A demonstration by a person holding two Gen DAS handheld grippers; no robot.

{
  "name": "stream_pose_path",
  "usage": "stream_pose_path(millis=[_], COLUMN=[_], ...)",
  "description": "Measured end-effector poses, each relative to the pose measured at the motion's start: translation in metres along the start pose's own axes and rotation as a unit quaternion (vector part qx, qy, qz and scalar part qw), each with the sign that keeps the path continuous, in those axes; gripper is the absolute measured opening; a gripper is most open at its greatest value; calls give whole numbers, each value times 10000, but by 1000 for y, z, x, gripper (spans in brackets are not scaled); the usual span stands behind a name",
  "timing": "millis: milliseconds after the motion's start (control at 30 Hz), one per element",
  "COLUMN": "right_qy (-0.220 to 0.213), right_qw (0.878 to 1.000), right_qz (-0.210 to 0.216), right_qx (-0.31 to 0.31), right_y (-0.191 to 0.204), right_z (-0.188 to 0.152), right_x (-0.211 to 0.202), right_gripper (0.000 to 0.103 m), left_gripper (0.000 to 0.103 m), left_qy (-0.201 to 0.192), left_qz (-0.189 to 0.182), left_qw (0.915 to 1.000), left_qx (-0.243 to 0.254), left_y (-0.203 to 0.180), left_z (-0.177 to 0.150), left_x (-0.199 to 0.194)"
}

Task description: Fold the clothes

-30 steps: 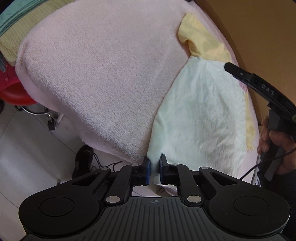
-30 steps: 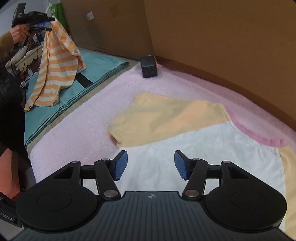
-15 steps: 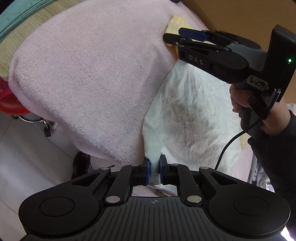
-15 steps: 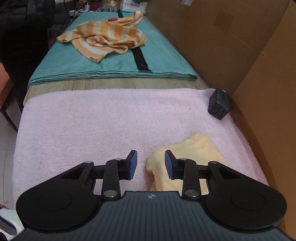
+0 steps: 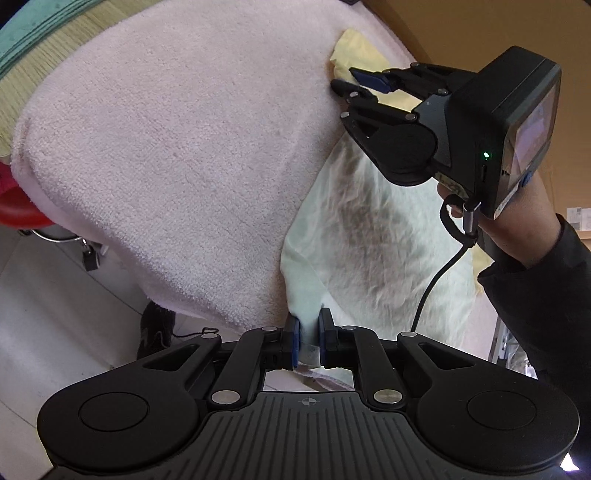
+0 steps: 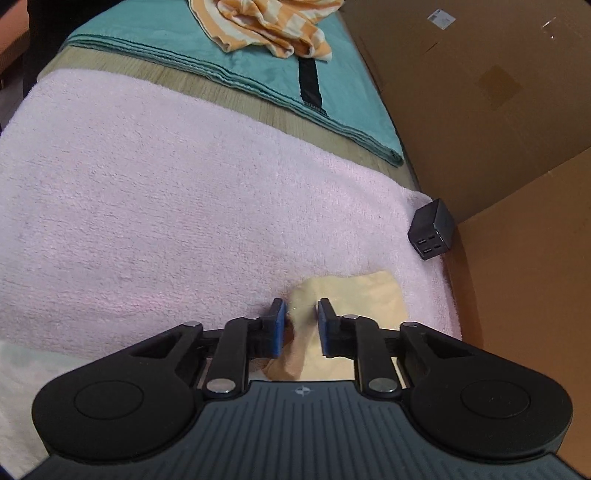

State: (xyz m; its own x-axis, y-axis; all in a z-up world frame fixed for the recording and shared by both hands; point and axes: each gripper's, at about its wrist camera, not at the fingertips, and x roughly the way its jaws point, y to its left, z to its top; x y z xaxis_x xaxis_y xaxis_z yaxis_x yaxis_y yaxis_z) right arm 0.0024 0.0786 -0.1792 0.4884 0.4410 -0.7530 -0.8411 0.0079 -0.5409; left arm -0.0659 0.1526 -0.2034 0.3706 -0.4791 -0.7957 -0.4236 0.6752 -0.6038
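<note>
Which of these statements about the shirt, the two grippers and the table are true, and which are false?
1. The left gripper is shut on the pale hem of the shirt. True.
2. The right gripper is over the striped garment. False: the striped garment lies far off on the teal cloth; the jaws, just closing, straddle the shirt's yellow sleeve.
3. A black charger block sits on the pink towel near the cardboard wall. True.
4. The shirt is folded in half. False: it lies spread open.
</note>
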Motion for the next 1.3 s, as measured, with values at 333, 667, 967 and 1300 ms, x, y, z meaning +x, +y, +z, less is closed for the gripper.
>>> stream_pose_path(millis=[333, 667, 967, 1300], right_qy=[-187, -419, 189, -627], right_qw=[9890, 8733, 7648, 9606], right_qz=[-37, -517, -416, -121], right_qx=[1464, 4827, 6426, 2706], right_y=[-30, -93, -91, -66], right_z=[-9, -107, -209, -143], right_x=[-12, -77, -97, -134], right_gripper=[6, 6, 15, 65], left_gripper=[6, 6, 6, 32], left_qy=[29, 309, 1438, 1629], left_qz=[430, 834, 763, 669], left_qw=[9964, 9584, 9200, 9186], left_qx=[723, 2711, 3565, 3538], left_y=[-26, -112, -138, -129], left_z=[0, -19, -42, -36], left_x=[-6, 9, 68, 51])
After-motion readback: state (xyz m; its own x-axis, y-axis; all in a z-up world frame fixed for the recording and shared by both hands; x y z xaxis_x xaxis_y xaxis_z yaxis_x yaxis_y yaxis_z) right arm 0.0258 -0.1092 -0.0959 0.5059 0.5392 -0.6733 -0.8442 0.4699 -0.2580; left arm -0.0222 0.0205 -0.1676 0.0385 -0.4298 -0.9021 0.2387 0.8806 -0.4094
